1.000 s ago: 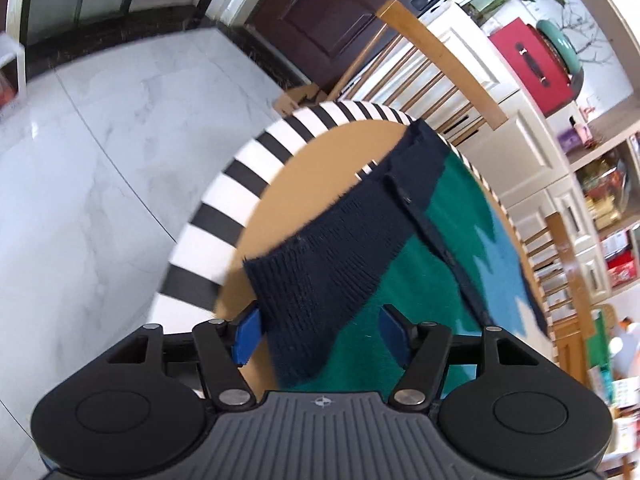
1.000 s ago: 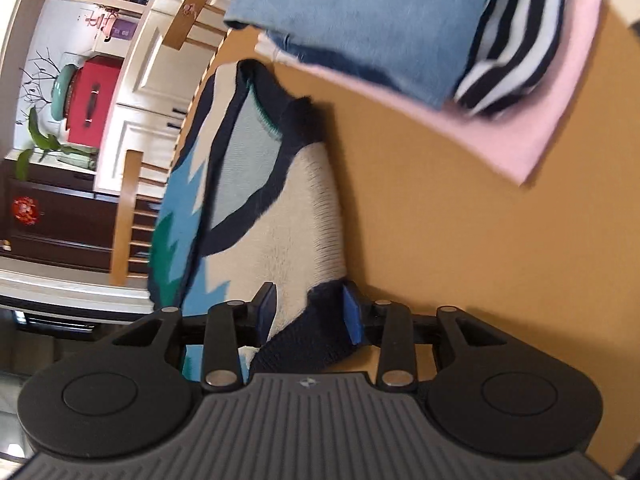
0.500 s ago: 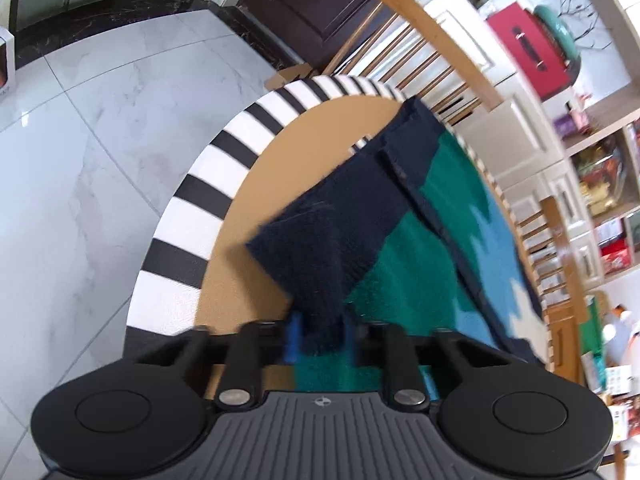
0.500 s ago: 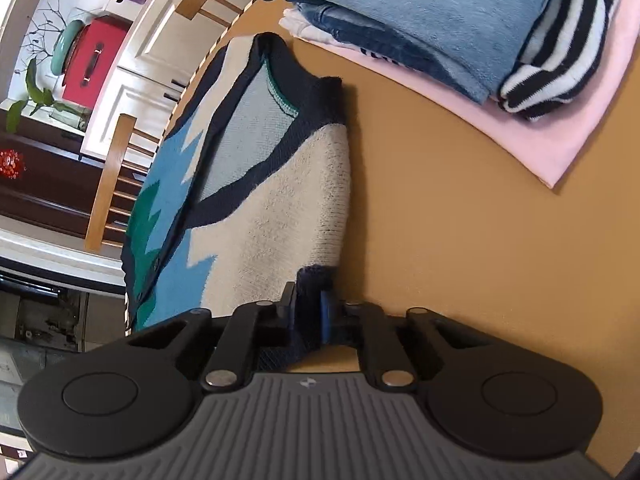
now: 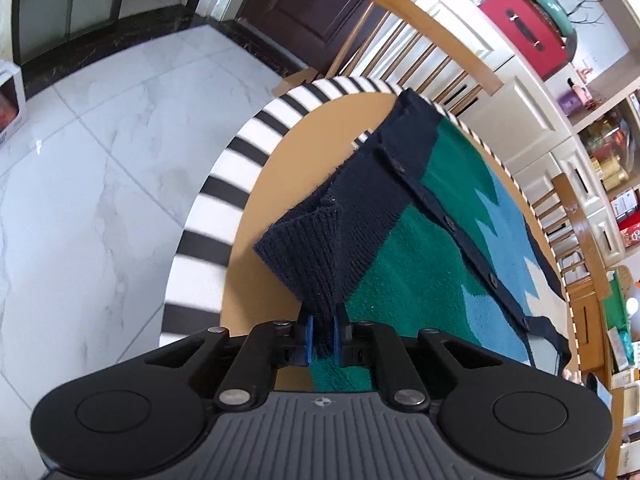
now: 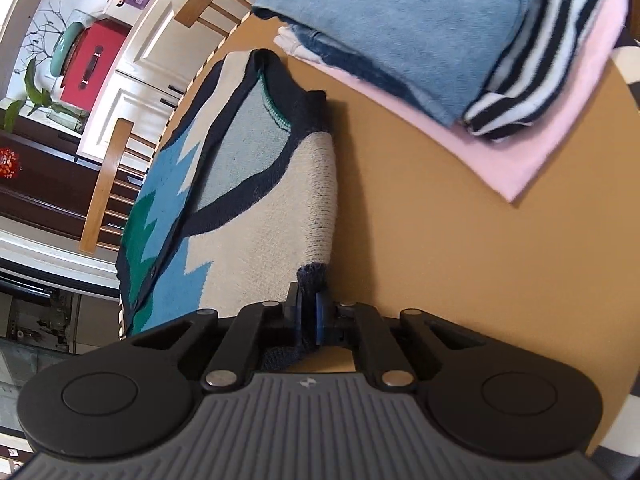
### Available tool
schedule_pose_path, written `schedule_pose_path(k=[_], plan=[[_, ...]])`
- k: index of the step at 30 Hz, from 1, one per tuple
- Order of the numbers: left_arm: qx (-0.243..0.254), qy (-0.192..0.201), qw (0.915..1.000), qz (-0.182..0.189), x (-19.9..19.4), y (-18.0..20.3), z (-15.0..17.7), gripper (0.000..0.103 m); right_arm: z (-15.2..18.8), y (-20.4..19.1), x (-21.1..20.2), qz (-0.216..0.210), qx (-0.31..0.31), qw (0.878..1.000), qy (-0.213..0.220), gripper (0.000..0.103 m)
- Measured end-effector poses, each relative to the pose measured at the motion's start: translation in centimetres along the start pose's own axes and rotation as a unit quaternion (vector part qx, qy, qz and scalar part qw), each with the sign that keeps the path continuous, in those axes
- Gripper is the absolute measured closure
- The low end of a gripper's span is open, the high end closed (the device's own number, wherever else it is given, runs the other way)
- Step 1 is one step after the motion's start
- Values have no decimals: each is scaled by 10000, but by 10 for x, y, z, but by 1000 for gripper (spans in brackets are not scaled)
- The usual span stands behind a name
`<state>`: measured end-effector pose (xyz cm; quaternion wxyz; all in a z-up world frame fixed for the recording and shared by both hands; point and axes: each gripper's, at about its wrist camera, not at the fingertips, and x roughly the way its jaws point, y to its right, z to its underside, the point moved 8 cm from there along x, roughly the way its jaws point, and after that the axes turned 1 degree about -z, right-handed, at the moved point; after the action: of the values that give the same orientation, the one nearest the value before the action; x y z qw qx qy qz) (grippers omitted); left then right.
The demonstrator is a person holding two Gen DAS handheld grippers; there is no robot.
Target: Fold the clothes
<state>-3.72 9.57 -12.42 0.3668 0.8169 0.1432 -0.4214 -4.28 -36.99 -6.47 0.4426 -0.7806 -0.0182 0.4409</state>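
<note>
While both grippers are busy, nothing readable turns up anywhere: no brand or label on the clothes, just a tiny round emblem on each gripper body, too small to make out, and the boxes on the shelves are too blurry to read.

So the left gripper (image 5: pixel 321 334) has its two blue pads squeezed together on the dark navy ribbed cuff of the cardigan (image 5: pixel 420 264), and that cuff is lifted up off the round table (image 5: pixel 256 208), fanning out above the fingers. Same deal on the other side, the right gripper (image 6: pixel 307 314) is pinched tight on a navy cuff at the cream end of the same cardigan (image 6: pixel 256 216). One cardigan total, spread flat on the tan tabletop, with navy, green, blue and cream zigzag bands, a navy button band and about four dark buttons I can count in the left view.

Beyond it in the right view sits one pile of folded clothes (image 6: pixel 420 40): I count three clear layers, a blue denim piece on top, a navy-and-white striped one and a pink one at the bottom, plus a sliver of white at the edge. The pile is near the cardigan's collar but not touching.

Table rim is black-and-white striped. Two wooden chairs (image 5: pixel 420 44) stand against the far side, with one red box (image 5: pixel 524 32) on the white cabinet behind.
</note>
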Motion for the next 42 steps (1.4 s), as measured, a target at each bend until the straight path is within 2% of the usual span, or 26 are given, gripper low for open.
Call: schedule_pose_path(k=[5,10,12,15,18,25,30,36,39,40,41,42], plan=[[57,-105,9999,0,-39,-4,8,94,9,-9,-23,114,-246,9993,-275,97],[168,19,9987,490,-105,33,-3,94,7,-47,-68,-180,-136,9986,-481,97],[256,123,9973,679,-123,53,-16,94,-7,-70,-81,-383,-138,9982,-431,97],[428,375,9947,851,-121,85,-45,94,-41,-105,-84,-638,-244,9972,-311,97],[452,366,9945,875,-86,110,-83,94,-87,-134,-57,-745,-312,9965,-234,97],[349,132,9986,387,56,159,-164,94,-174,-156,57,-123,47,9998,-162,97],[-40,-251,9997,-14,142,161,-190,94,-202,-153,131,451,199,9987,-141,97],[-56,-414,9990,-178,181,159,-202,93,-213,-142,180,796,381,9960,-162,96],[-54,-499,9987,-68,188,159,-212,82,-219,-145,191,789,324,9962,-195,79],[-81,-445,9990,34,187,160,-217,76,-222,-147,191,738,262,9969,-127,69],[-25,-256,9996,99,182,159,-222,71,-224,-154,188,727,-1,9974,20,62],[62,-27,9999,143,176,158,-227,58,-225,-161,183,723,-306,9967,181,59]])
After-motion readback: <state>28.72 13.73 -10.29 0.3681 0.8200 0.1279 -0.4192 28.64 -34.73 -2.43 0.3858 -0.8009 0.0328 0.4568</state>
